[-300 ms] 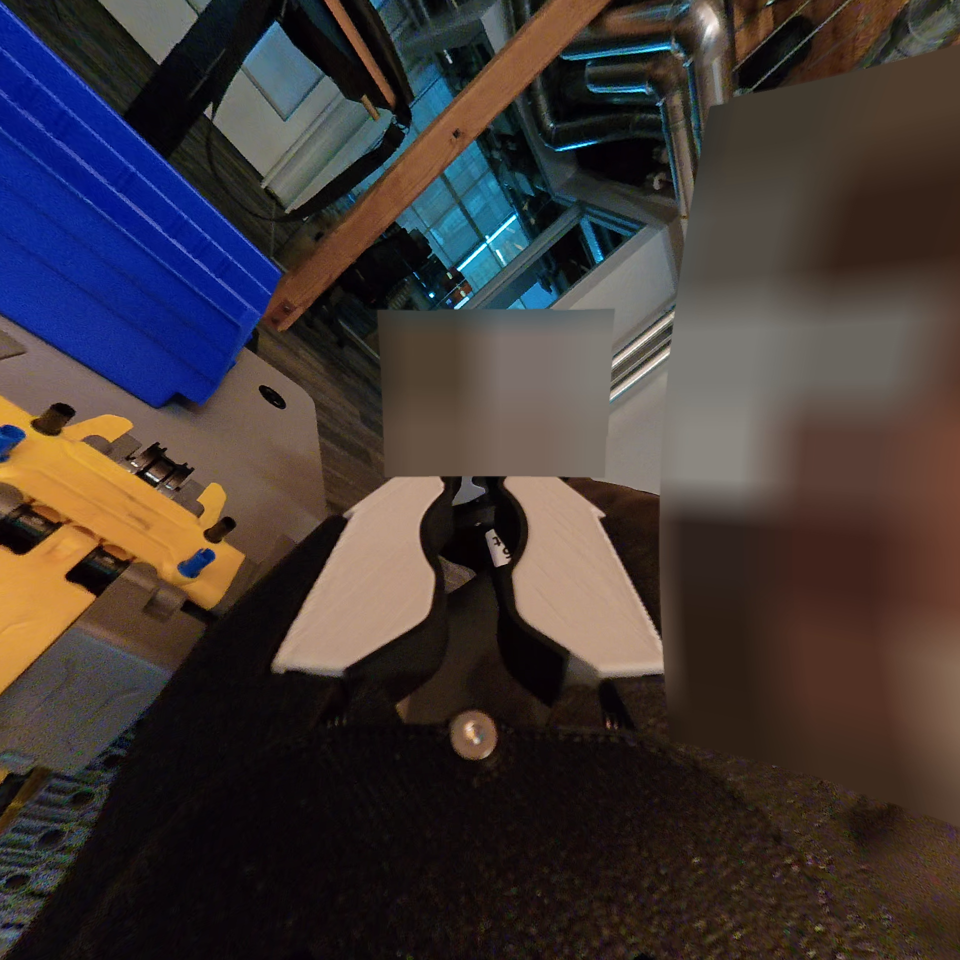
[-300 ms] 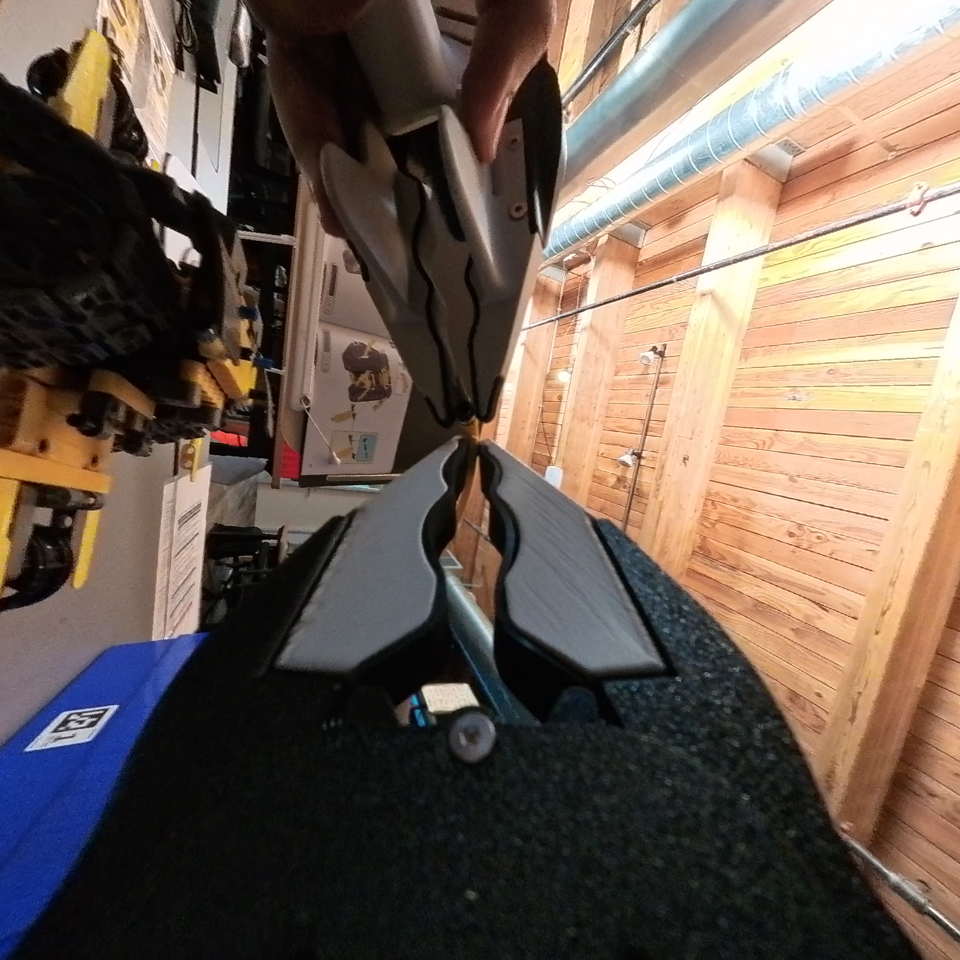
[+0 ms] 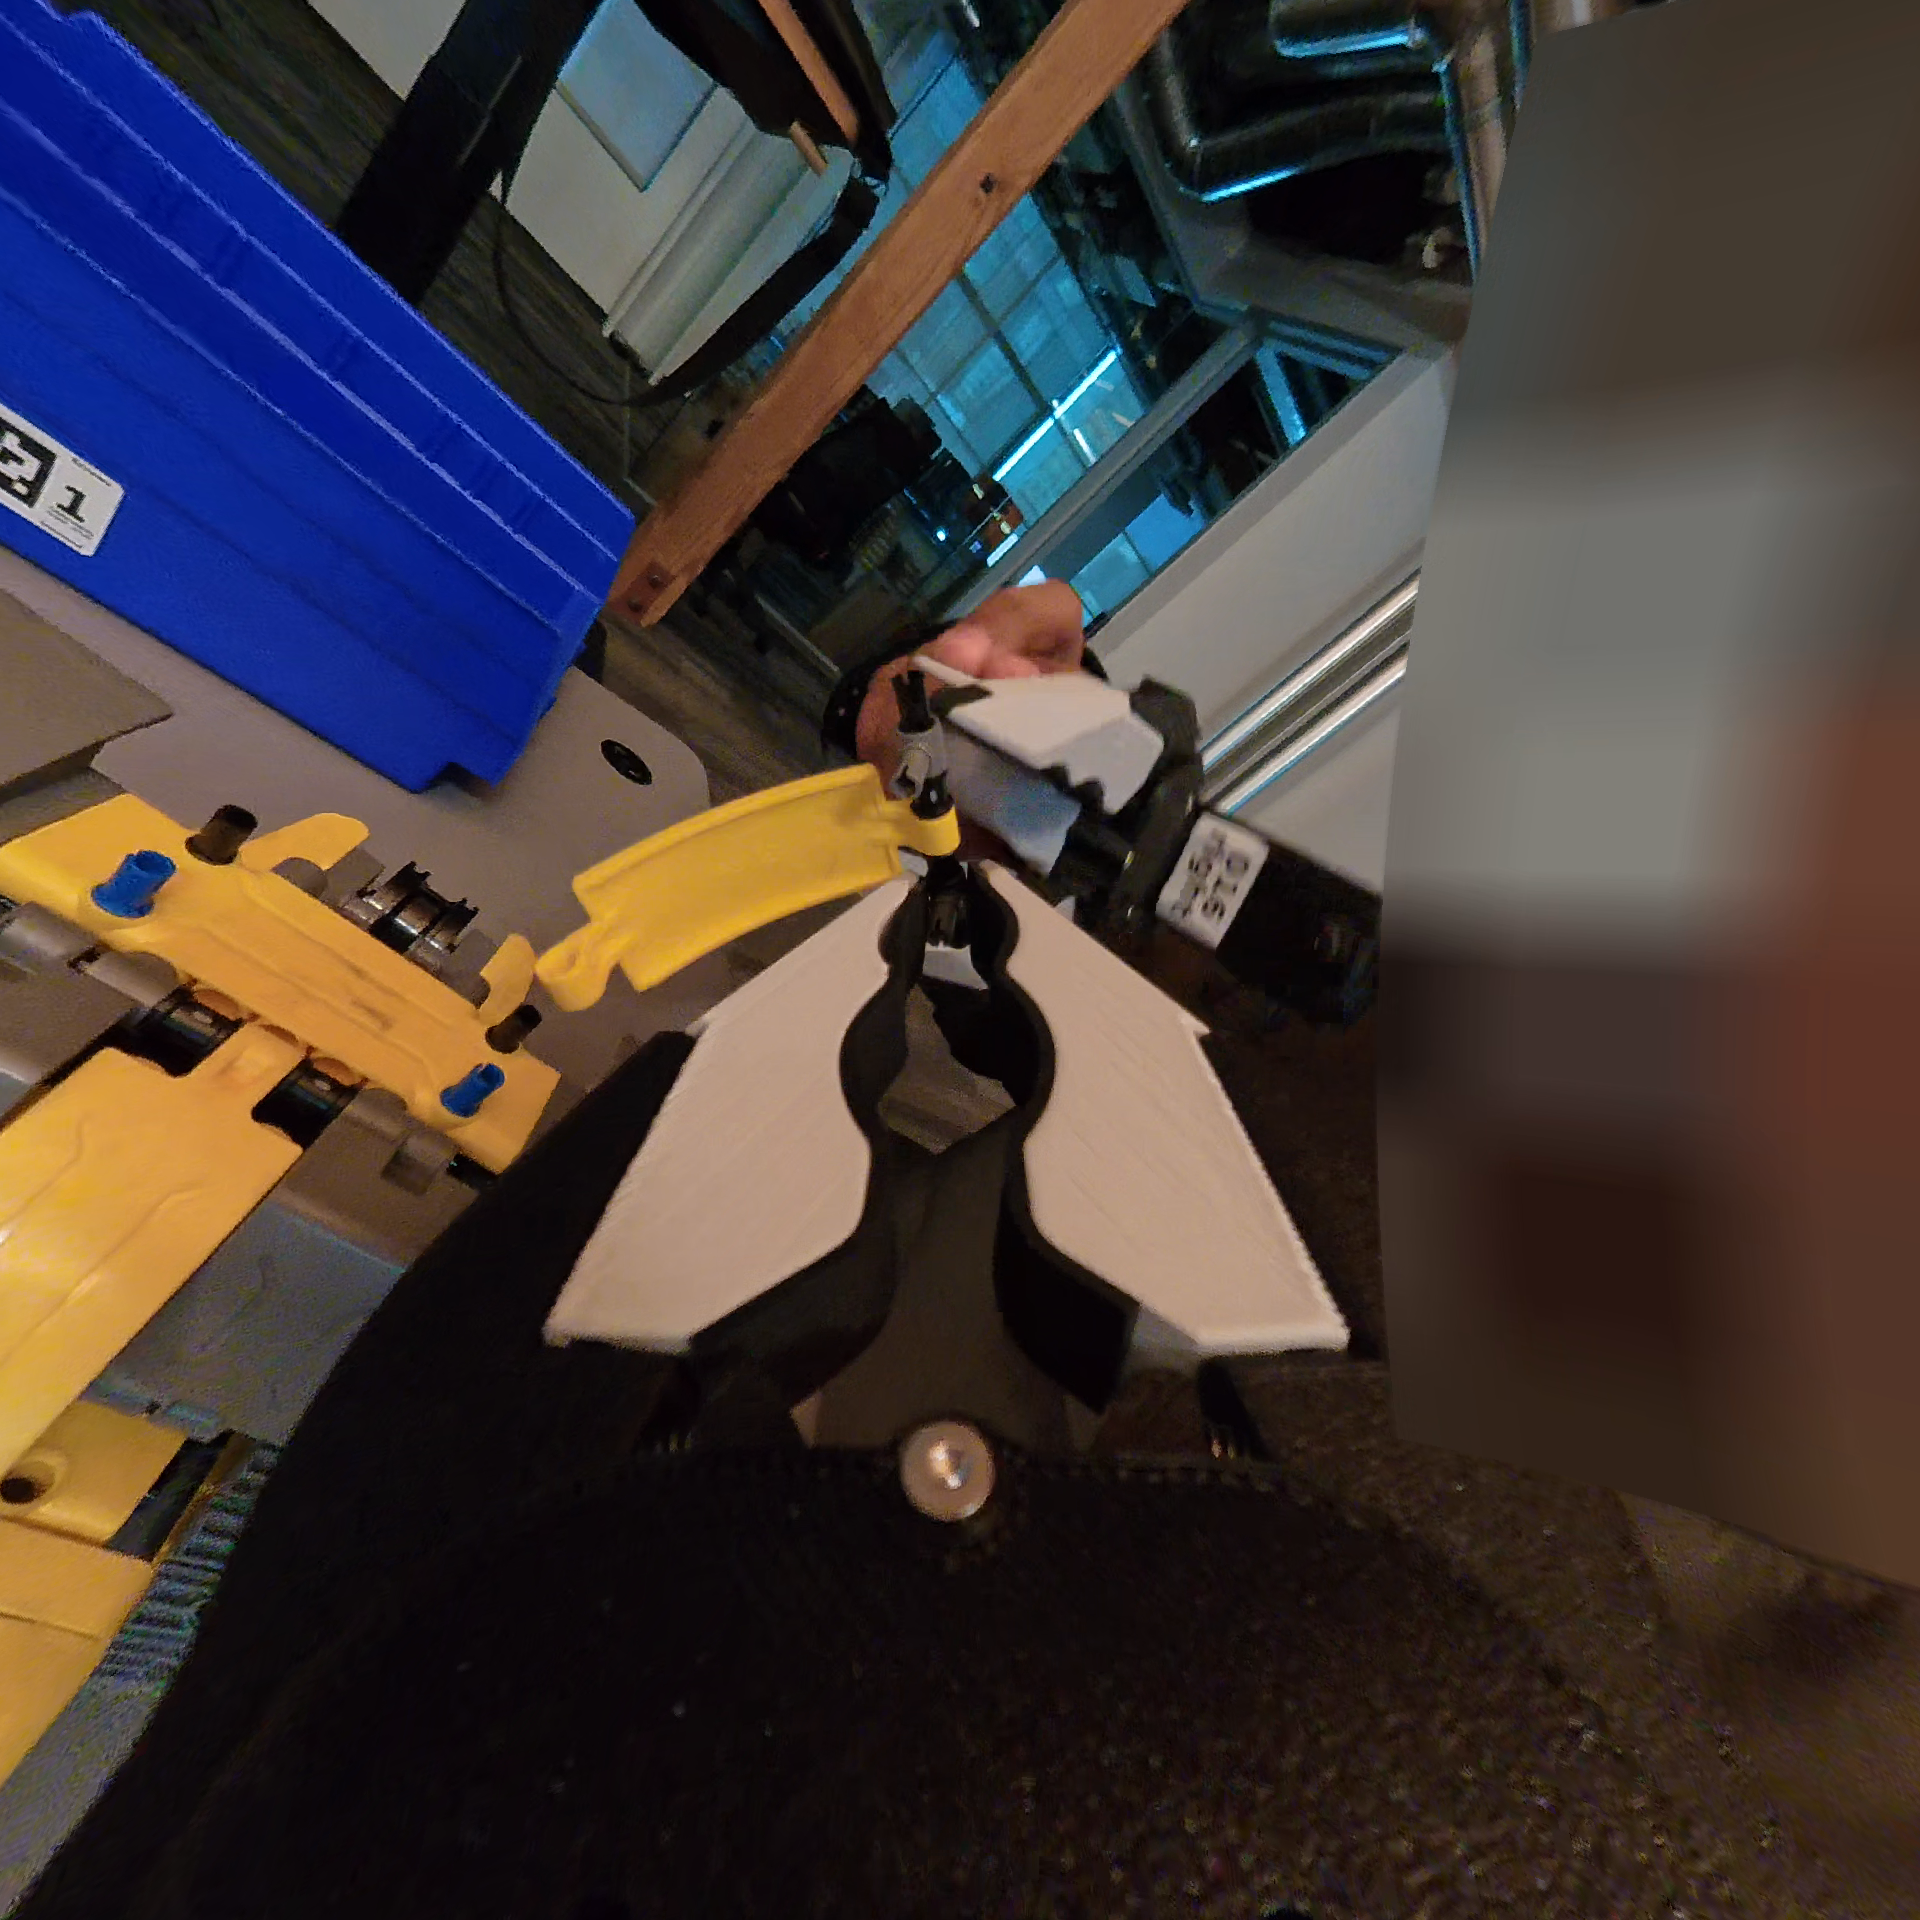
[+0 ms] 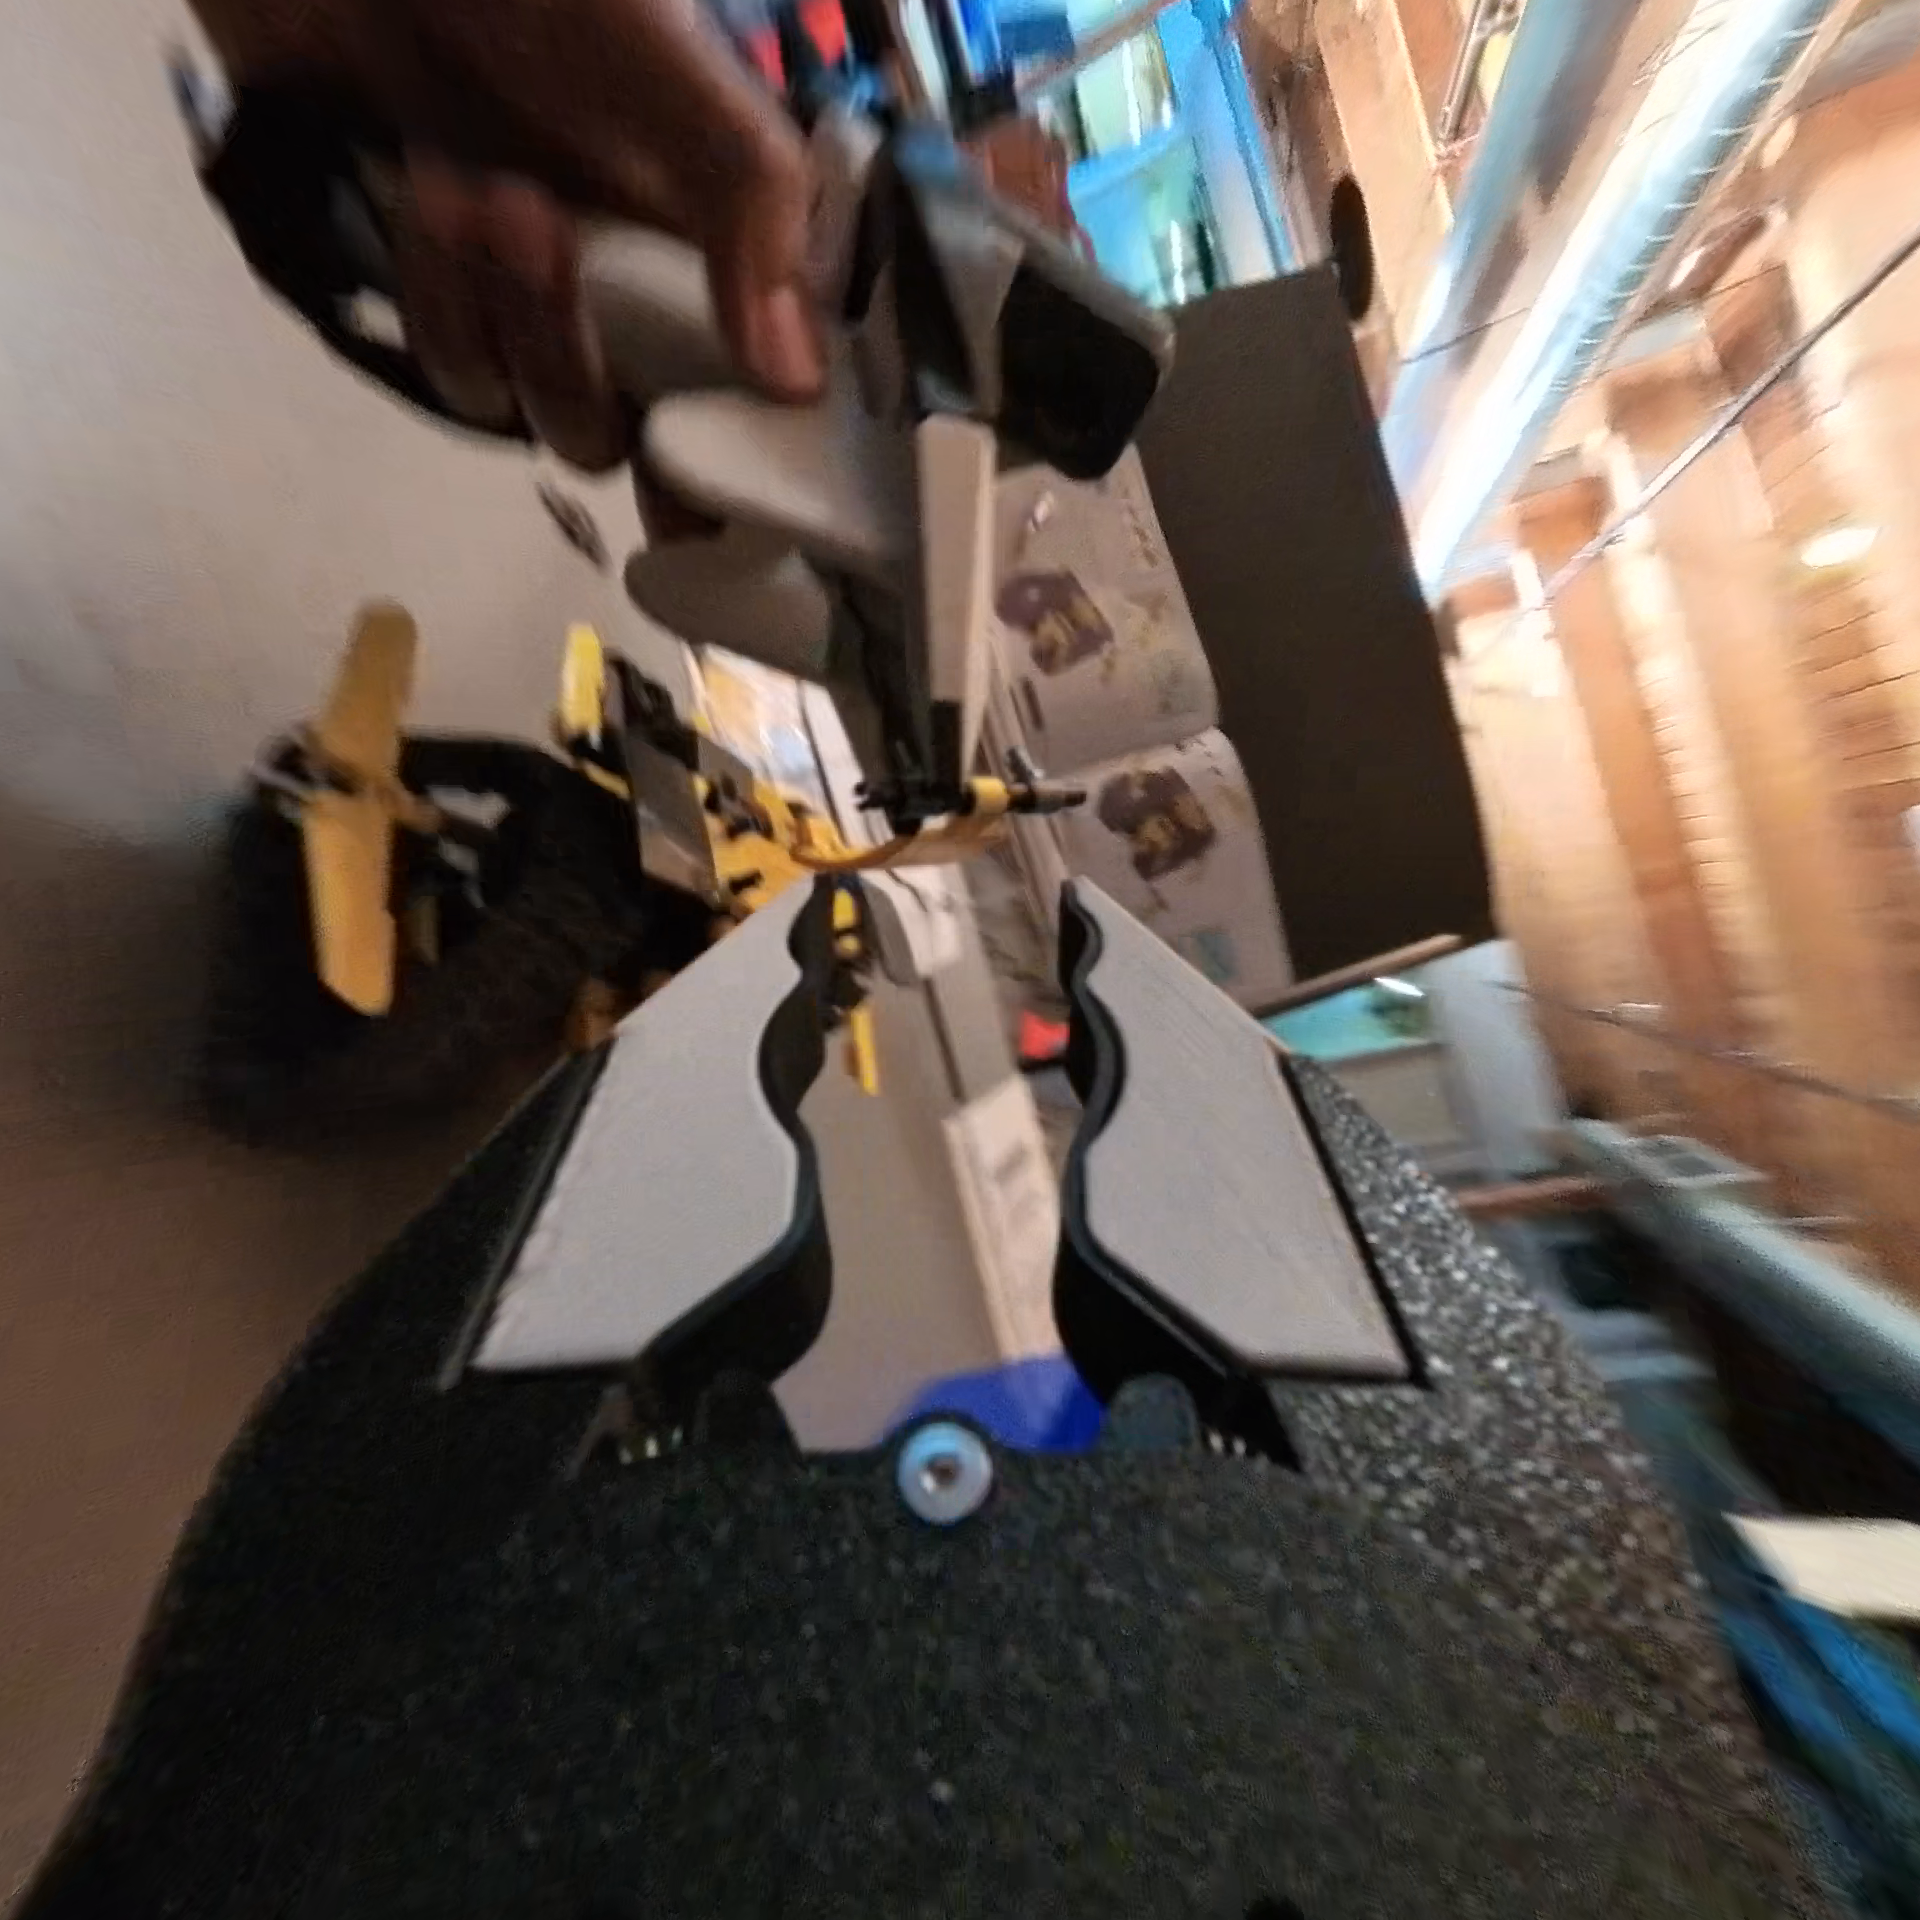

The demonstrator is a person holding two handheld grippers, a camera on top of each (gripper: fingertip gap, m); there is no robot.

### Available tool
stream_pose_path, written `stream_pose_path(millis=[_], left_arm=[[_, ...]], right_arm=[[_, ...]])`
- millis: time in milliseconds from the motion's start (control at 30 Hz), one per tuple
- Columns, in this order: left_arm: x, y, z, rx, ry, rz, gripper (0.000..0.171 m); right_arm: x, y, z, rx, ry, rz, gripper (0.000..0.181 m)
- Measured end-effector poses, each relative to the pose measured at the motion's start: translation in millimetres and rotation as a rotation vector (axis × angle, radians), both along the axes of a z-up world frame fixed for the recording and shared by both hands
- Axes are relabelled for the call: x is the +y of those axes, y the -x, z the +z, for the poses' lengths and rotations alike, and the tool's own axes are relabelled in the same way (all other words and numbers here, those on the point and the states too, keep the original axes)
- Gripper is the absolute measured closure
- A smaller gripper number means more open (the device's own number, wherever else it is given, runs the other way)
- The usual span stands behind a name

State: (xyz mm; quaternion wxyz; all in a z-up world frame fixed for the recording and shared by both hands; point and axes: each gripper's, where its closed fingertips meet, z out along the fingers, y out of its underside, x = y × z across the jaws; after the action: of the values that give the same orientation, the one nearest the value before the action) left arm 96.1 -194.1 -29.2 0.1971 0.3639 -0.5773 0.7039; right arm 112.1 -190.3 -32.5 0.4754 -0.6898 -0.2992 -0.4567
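My left gripper [image 3: 945, 909] has its white fingers shut on a small black pin [image 3: 940, 914]. The pin hangs under one end of a yellow curved panel [image 3: 727, 883], which is held in the air. A grey connector with black pins [image 3: 916, 750] sticks up from that same end. My right gripper [image 4: 948, 914] is open and empty, its fingers well apart just below the panel's end [image 4: 940, 826]. It also shows in the left wrist view [image 3: 1039, 769], held by a hand right behind the connector. The left gripper [image 4: 925, 779] shows blurred in the right wrist view, held by a hand.
A yellow and black toy vehicle [image 3: 260, 987] lies on a grey table [image 3: 603, 727] at the left; its big black tyre [image 4: 468, 914] shows in the right wrist view. A blue plastic bin [image 3: 260, 395] stands behind it. Wooden walls and beams lie beyond. Only a small space, under 4 cm, lies between the two pairs of fingers.
My right gripper was shut, tip to tip with the left one, and has now opened and swung. The yellow curved panel has come into the left view. The left gripper stays shut.
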Motion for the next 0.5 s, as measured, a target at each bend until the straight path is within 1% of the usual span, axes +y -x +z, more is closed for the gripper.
stream_pose_path(millis=[133, 233, 333, 500], left_arm=[[-9, 10, 0, 0.015, -0.001, -0.069, 0.168], [-18, 17, -5, 0.025, -0.035, -0.119, 0.167], [-22, 23, -5, 0.027, -0.048, -0.155, 0.167], [-25, 31, -8, 0.043, -0.056, -0.217, 0.167]], right_arm=[[-3, 15, 10, 0.322, -0.059, 0.224, 0.128], [-1, 19, 5, 0.488, -0.041, 0.328, 0.122], [-1, 24, 0, 0.586, 0.002, 0.392, 0.123], [-4, 32, -4, 0.642, 0.034, 0.449, 0.124]])
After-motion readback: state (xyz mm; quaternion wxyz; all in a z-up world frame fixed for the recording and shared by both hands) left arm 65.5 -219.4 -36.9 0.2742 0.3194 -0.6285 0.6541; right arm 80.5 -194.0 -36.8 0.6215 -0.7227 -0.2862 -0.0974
